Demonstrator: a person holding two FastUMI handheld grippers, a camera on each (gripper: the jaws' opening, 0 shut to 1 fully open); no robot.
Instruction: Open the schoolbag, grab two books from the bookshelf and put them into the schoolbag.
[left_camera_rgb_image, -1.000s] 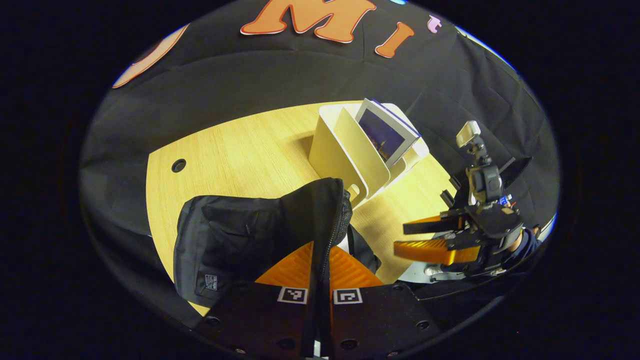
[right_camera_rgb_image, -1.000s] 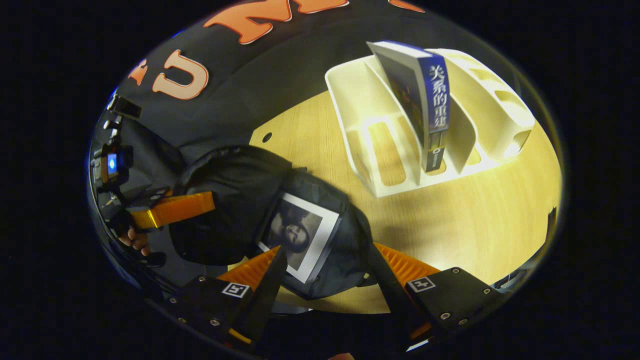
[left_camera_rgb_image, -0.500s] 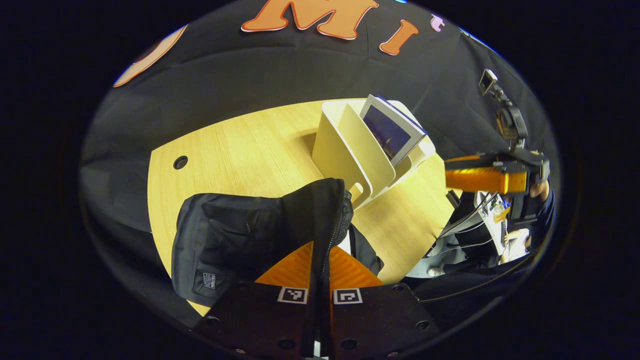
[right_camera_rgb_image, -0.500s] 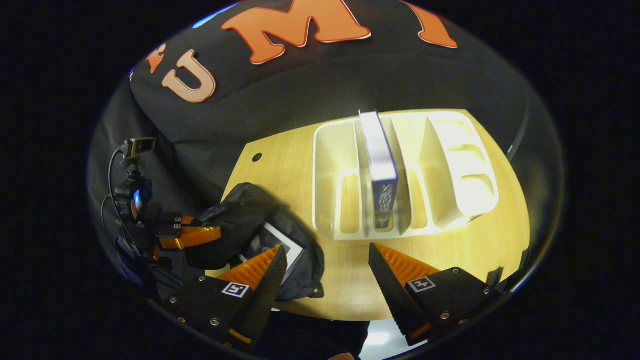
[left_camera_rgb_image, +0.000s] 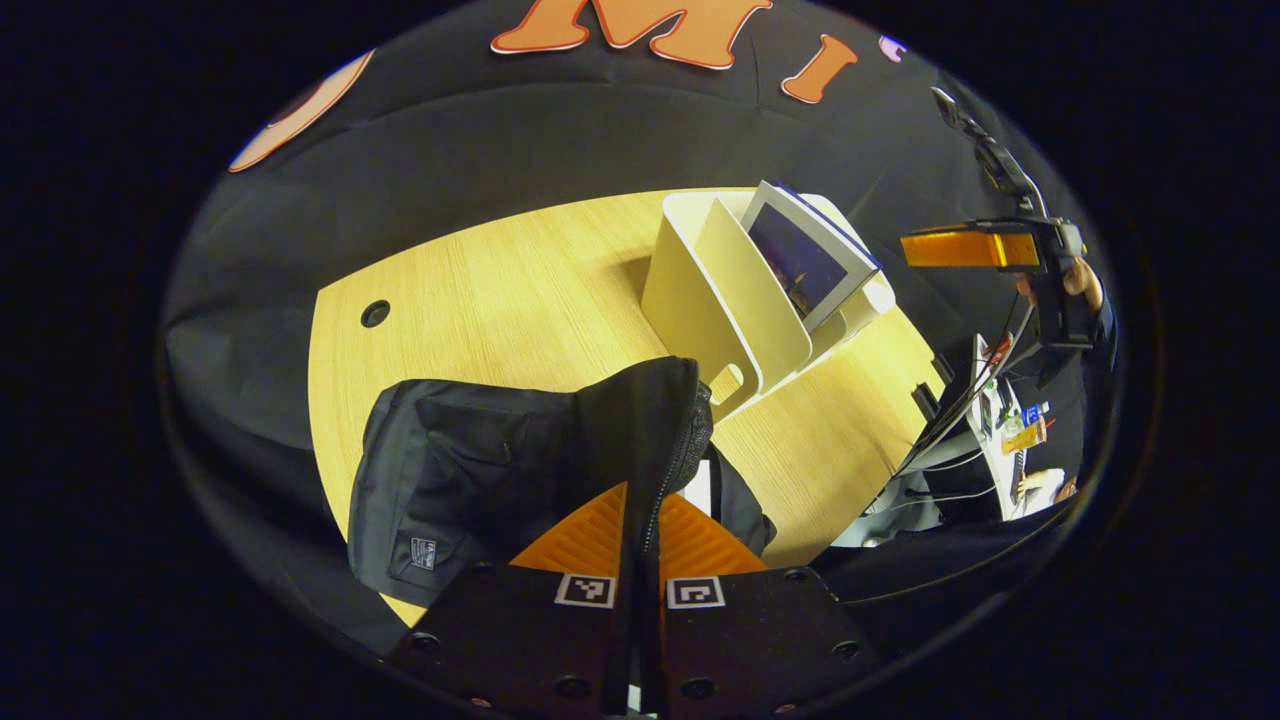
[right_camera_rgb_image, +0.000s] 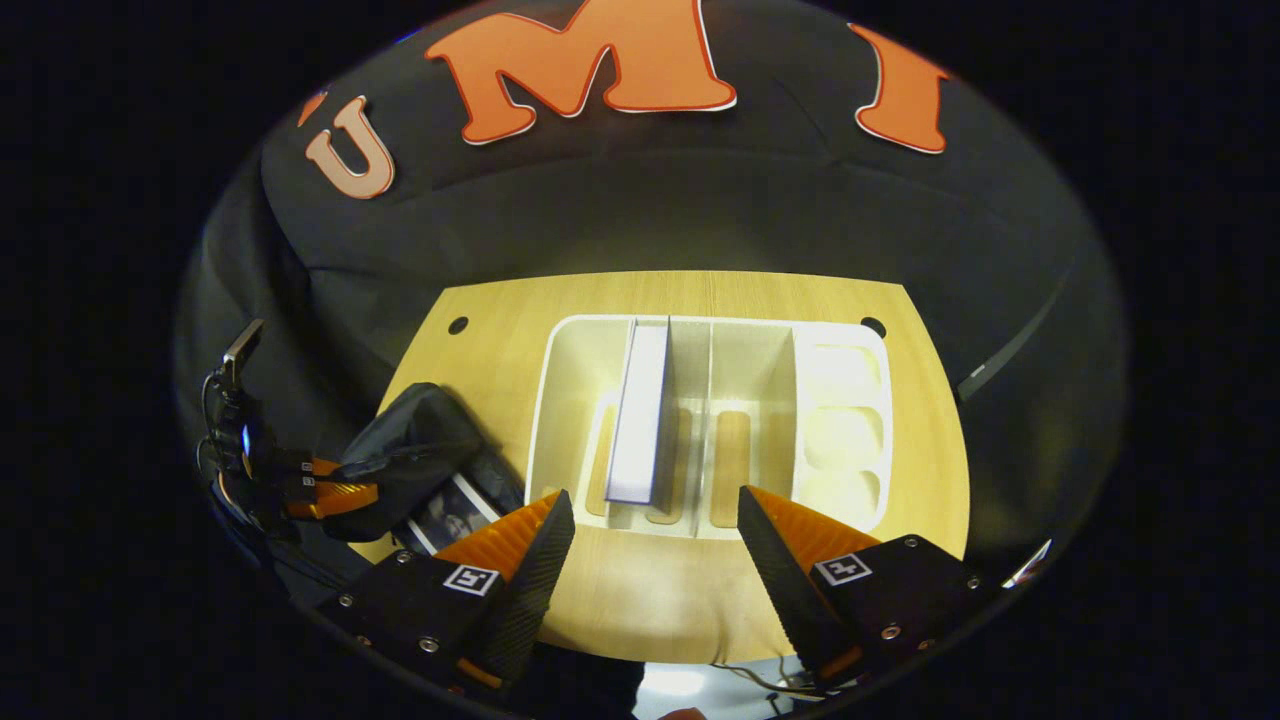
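Left gripper (left_camera_rgb_image: 640, 500) clamped on the rim of the schoolbag (left_camera_rgb_image: 470, 470) at the desk's (right_camera_rgb_image: 500, 330) left edge; right gripper (right_camera_rgb_image: 650, 530), fingers apart, above the bookshelf (right_camera_rgb_image: 840, 420) holding one upright book (right_camera_rgb_image: 640, 420).

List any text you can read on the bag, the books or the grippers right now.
Schoolbag patch: print too small to read.
Book in the bookshelf, cover: no legible words.
Book in the schoolbag: picture cover, no words legible.
Left gripper and right gripper: square coded markers, no words.
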